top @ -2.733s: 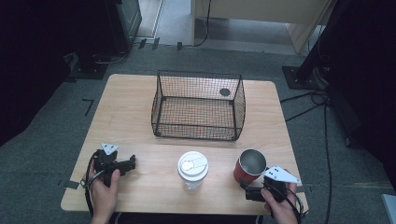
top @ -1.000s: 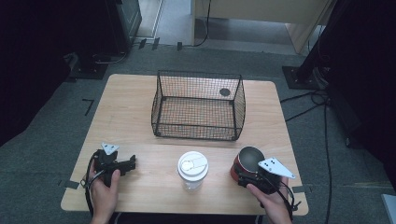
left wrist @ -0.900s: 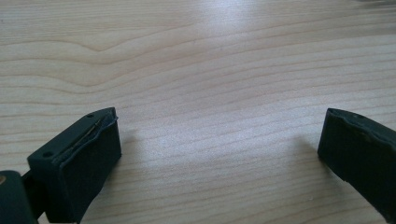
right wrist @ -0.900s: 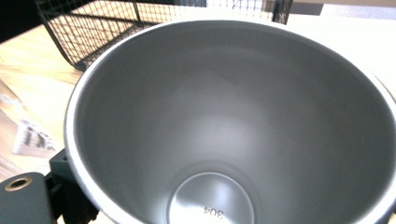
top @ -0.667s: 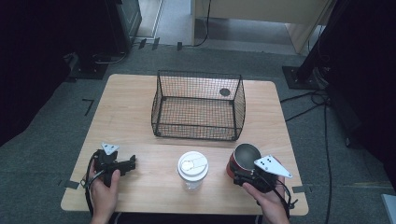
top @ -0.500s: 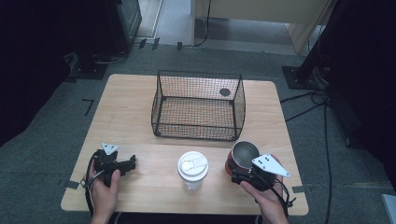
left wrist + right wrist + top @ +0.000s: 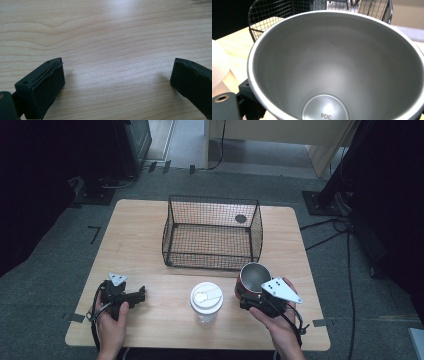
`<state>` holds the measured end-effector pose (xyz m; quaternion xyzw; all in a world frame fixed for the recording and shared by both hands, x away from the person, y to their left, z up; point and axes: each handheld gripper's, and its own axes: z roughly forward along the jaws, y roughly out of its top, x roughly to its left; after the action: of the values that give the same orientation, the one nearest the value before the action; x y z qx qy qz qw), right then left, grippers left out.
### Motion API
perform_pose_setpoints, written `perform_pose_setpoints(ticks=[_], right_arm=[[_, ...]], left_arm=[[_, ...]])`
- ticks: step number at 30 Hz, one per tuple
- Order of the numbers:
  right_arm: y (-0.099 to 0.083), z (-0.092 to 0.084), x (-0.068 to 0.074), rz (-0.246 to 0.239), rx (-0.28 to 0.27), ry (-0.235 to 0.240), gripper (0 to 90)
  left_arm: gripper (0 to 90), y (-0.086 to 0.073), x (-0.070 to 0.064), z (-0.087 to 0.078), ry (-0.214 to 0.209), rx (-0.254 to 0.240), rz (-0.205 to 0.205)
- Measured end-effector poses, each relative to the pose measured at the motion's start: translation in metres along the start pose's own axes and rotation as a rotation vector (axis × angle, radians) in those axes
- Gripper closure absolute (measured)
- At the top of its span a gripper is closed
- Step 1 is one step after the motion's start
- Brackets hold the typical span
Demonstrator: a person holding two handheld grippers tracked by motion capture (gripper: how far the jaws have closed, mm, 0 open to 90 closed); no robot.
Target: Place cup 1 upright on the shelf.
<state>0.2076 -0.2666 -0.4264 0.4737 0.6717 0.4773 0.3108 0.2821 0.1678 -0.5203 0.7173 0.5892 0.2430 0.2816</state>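
Note:
A steel cup (image 7: 252, 276), red on the outside, is up off the table at the front right, just before the wire basket (image 7: 210, 265). My right gripper (image 7: 248, 296) is shut on its near wall. In the right gripper view the cup's bare inside (image 7: 332, 62) faces the camera, and one black finger (image 7: 244, 91) shows outside its rim at the lower left. My left gripper (image 7: 141, 294) rests on the table at the front left, and its jaws (image 7: 117, 82) stand wide open over bare wood.
A white lidded cup (image 7: 206, 300) stands at the front middle, close to the left of the steel cup. The black wire basket sits mid-table with nothing in it. A dark round spot (image 7: 240, 218) lies behind it. The wooden table (image 7: 135, 235) ends just behind both hands.
The right gripper closed in on the steel cup from its right, then carried it up and a little left toward the basket. The left gripper has stayed put.

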Motion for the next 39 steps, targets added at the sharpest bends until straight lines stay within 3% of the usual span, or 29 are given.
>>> perform_pose_setpoints(ticks=[17,20,39], right_arm=[[0.021,0.014,0.01,-0.047,-0.055,-0.004,7.4],[0.024,0.018,0.011,-0.065,-0.094,0.001,7.4],[0.051,0.039,0.017,-0.064,-0.202,0.002,7.3]], left_arm=[[0.0,0.0,0.0,0.0,0.0,-0.002,-0.003],[0.0,0.0,0.0,0.0,0.0,-0.002,-0.003],[0.0,0.0,0.0,0.0,0.0,-0.003,-0.003]])
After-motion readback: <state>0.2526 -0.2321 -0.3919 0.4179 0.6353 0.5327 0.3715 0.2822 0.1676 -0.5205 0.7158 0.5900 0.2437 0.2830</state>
